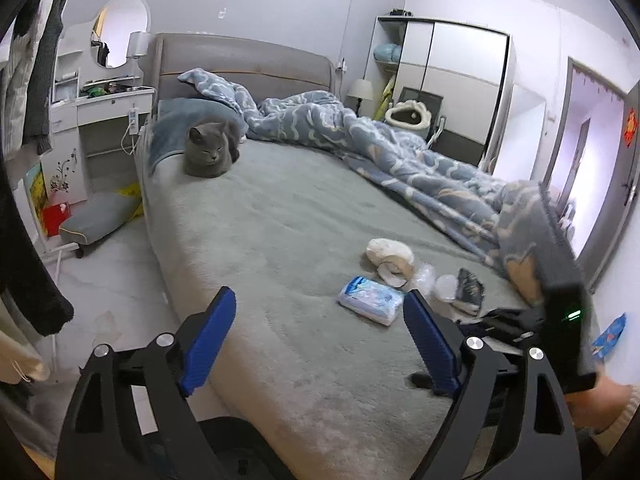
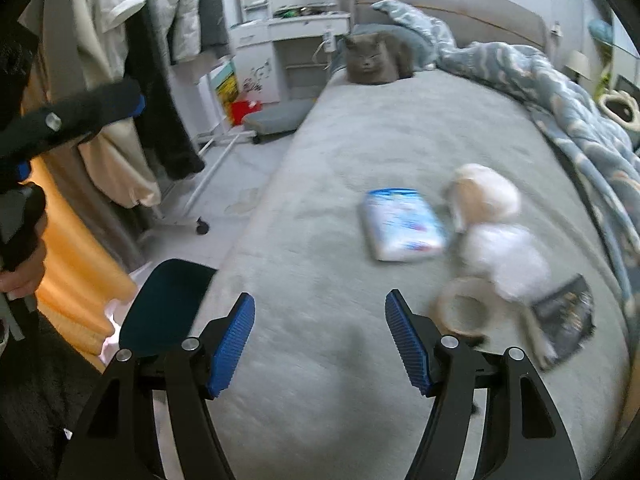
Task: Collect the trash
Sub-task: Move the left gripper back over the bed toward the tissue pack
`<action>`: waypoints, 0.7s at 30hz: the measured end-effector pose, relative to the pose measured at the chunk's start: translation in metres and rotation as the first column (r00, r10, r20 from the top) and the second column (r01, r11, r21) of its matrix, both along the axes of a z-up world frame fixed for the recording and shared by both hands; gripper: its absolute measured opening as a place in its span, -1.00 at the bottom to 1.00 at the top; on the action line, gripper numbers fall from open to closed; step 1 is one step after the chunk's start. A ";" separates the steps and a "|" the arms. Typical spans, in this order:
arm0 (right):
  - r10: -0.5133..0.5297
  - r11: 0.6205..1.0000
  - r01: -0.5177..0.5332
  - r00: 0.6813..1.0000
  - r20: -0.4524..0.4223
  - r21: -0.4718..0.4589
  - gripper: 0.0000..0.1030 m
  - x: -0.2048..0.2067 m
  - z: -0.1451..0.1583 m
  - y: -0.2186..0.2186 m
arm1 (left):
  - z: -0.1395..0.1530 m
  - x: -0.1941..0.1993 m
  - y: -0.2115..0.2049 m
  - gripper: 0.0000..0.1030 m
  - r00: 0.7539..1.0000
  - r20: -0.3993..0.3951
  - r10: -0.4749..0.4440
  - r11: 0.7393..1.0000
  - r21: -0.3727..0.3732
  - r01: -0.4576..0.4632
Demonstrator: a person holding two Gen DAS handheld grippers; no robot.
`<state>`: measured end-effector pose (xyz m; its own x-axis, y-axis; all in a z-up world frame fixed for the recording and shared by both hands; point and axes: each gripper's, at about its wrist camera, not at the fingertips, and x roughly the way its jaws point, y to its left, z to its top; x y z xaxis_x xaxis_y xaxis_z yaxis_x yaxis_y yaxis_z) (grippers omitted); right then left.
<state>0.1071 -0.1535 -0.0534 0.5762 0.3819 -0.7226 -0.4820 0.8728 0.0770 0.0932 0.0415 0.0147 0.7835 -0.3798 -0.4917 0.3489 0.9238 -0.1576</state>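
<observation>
Several trash items [image 2: 404, 224] ahead, right gripper [image 2: 320, 340] gaping

Blue tissue pack [image 2: 402, 224] on grey bed [image 2: 320, 160], cat [image 2: 374, 58] beyond, empty jaws apart

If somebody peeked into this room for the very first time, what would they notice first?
Probably the grey cat, curled up near the head of the bed by the pillow end. Next, the little heap of rubbish near the foot of the bed: a blue and white tissue pack, a tape roll and a dark wrapper. A rumpled blue quilt runs along the far side.
</observation>
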 end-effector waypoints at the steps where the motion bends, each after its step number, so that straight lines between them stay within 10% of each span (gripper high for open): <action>1: -0.011 1.000 0.012 1.000 0.014 -0.005 0.34 -0.002 0.001 -0.007 | -0.003 0.002 -0.002 0.71 1.000 -0.002 0.004 1.000 0.013 -0.004; 21: -0.122 0.991 0.122 0.993 0.002 0.059 0.20 -0.009 -0.010 -0.078 | -0.047 0.055 -0.045 0.81 0.986 -0.096 -0.140 0.988 0.059 0.146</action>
